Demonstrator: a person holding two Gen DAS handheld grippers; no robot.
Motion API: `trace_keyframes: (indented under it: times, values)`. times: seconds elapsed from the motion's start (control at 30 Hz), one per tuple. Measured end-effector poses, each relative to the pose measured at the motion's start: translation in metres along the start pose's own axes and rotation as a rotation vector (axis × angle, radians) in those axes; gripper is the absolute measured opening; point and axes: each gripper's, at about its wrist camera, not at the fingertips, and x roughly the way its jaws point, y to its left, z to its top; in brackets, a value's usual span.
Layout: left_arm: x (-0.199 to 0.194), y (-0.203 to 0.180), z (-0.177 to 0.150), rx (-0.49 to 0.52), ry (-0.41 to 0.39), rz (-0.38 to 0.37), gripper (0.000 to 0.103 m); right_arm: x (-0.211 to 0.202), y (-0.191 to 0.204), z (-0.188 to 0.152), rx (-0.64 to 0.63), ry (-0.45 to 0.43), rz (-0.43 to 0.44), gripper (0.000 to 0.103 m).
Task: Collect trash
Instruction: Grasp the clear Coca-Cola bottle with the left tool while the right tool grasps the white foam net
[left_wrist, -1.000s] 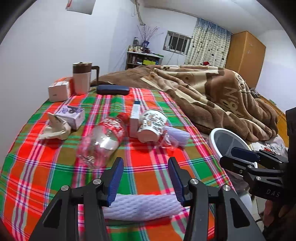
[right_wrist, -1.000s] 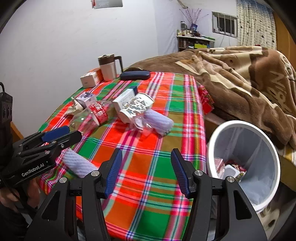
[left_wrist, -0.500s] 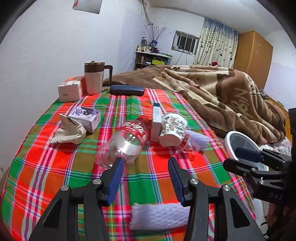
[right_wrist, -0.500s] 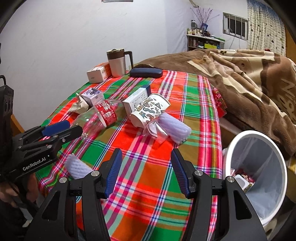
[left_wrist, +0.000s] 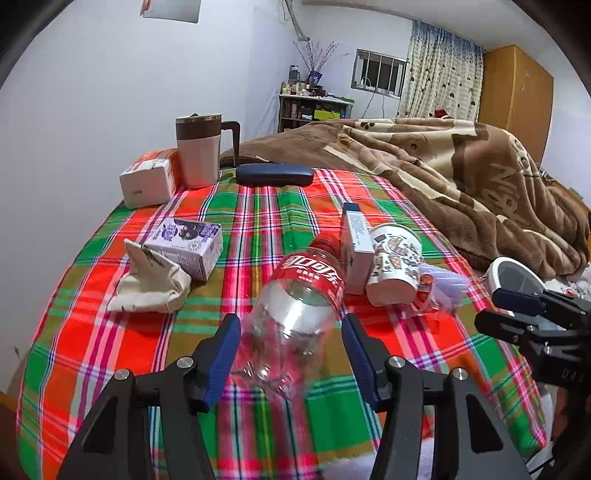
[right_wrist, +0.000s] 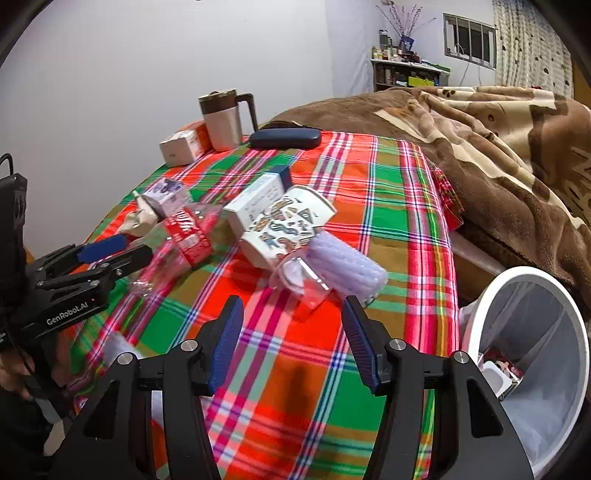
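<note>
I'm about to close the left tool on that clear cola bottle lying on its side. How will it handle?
The bottle looks empty, so it is probably light. Its thin clear wall will likely dent under the left tool, whose fingers flank it, open. Lying on its side on the plaid cloth, it may roll if nudged.

We're pretty clearly in someone's bedroom at home here. There's a bed with a big brown fleece blanket (left_wrist: 461, 177) bunched up on it, a wooden wardrobe (left_wrist: 517, 96) in the corner, and a barred window (left_wrist: 380, 74) with patterned curtains (left_wrist: 439, 77). Over by the far wall we've got a cluttered little shelf (left_wrist: 314, 109) with bottles and a vase of dried branches (left_wrist: 316, 59). The desk wears a loud plaid tablecloth (left_wrist: 266, 210) with a travel mug (left_wrist: 199, 149) and a glasses case (left_wrist: 275, 175) on it, and a white waste bin (right_wrist: 532, 354) sits beside the bed.
</note>
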Motion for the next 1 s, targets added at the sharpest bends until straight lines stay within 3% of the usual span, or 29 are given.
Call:
trace_keyframes:
  times: [0.13, 0.43, 0.57, 0.9, 0.93, 1.0]
  values:
    - [0.006, 0.002, 0.006, 0.022, -0.004, -0.001, 0.065, 0.005, -0.009, 0.004, 0.016, -0.004, -0.007, 0.057]
    - [0.027, 0.003, 0.004, 0.025, 0.056, -0.05, 0.065, 0.024, -0.034, 0.015, 0.041, 0.004, -0.047, 0.057]
    - [0.026, -0.001, -0.001, 0.027, 0.071, -0.107, 0.065, 0.036, -0.039, 0.017, 0.033, 0.033, -0.037, 0.057]
    - [0.038, 0.001, 0.006, -0.023, 0.089, -0.098, 0.065, 0.06, -0.045, 0.021, 0.024, 0.093, -0.007, 0.057]
    - [0.04, 0.001, 0.006, -0.026, 0.096, -0.095, 0.065, 0.061, -0.045, 0.021, 0.027, 0.094, -0.007, 0.056]
    - [0.048, 0.001, 0.005, -0.037, 0.121, -0.08, 0.063, 0.061, -0.044, 0.02, 0.027, 0.098, -0.004, 0.043]
